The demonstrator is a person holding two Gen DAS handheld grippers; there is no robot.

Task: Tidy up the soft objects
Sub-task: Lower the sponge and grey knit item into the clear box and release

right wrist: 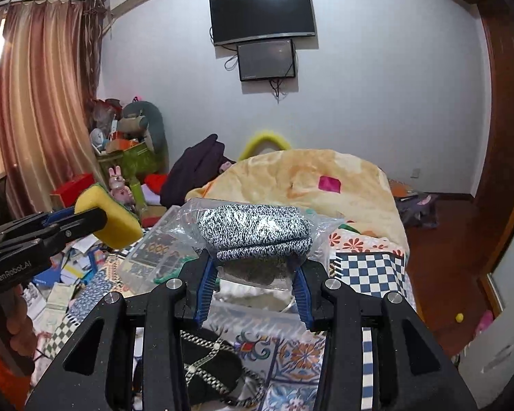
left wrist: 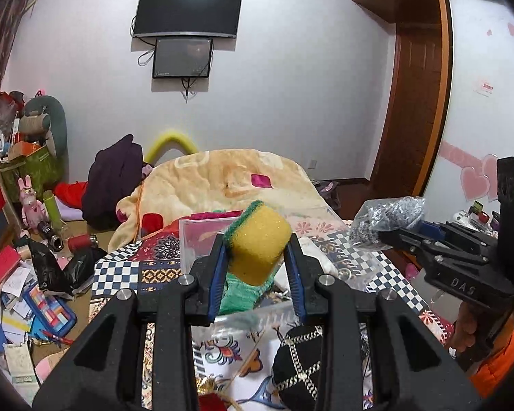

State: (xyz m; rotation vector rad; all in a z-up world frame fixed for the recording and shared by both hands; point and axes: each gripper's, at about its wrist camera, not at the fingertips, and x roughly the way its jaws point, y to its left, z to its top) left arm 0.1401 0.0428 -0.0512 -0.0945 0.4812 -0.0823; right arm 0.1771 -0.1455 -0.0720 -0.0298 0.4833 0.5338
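The left claw [left wrist: 257,257] pinches a yellow sponge [left wrist: 258,241] with a green backing, held above the clear plastic box [left wrist: 202,236] on the bed [left wrist: 120,270]; the right claw [right wrist: 255,267] grips a bagged speckled knit [right wrist: 253,229] raised over that box.

sponge [left wrist: 259,239]: porous yellow foam | bag [right wrist: 257,219]: glossy clear plastic over knit, perhaps wool | box [left wrist: 202,236]: translucent plastic

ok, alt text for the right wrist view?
The right hand-held gripper grips a clear plastic bag holding black-and-white knit fabric above a patterned bedspread. At left, the left hand-held gripper holds a yellow sponge.
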